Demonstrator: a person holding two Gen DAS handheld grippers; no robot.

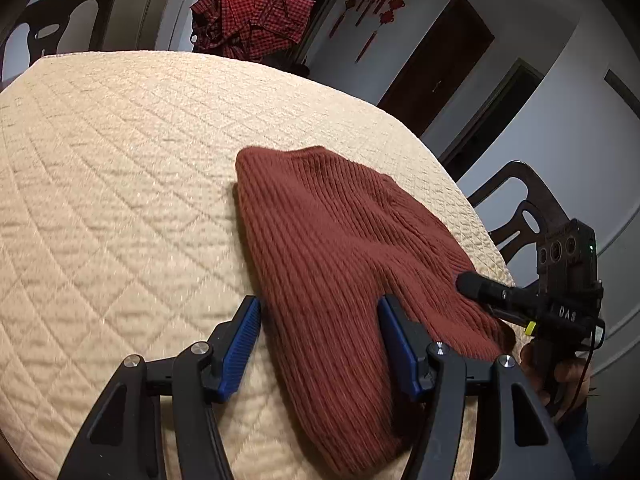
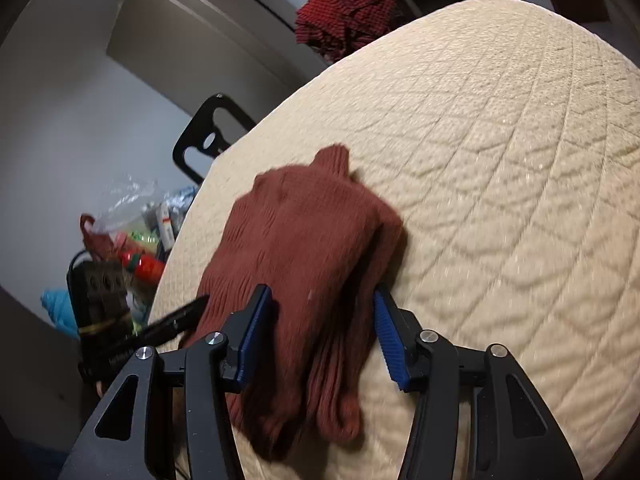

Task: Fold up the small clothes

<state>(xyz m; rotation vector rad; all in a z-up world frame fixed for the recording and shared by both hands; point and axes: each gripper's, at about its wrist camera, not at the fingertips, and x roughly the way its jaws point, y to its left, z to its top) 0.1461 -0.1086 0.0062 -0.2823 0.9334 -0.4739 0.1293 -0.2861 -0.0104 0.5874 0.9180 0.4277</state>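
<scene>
A rust-red ribbed knit garment [image 1: 344, 248] lies folded on the cream quilted table cover [image 1: 120, 168]. My left gripper [image 1: 318, 320] is open, its blue pads either side of the garment's near edge, just above it. The right gripper [image 1: 472, 286] shows at the garment's right edge in this view. In the right wrist view the folded garment [image 2: 304, 248] lies near the table's left edge, collar pointing away. My right gripper [image 2: 322, 320] is open over the garment's near end. The left gripper [image 2: 188, 312] shows at the garment's left side.
A red checked garment [image 1: 252, 20] hangs over a chair at the far side of the table [image 2: 500, 120]. Dark chairs [image 1: 524, 208] stand around the table. Bags and clutter [image 2: 132, 236] lie on the floor beyond the table's left edge.
</scene>
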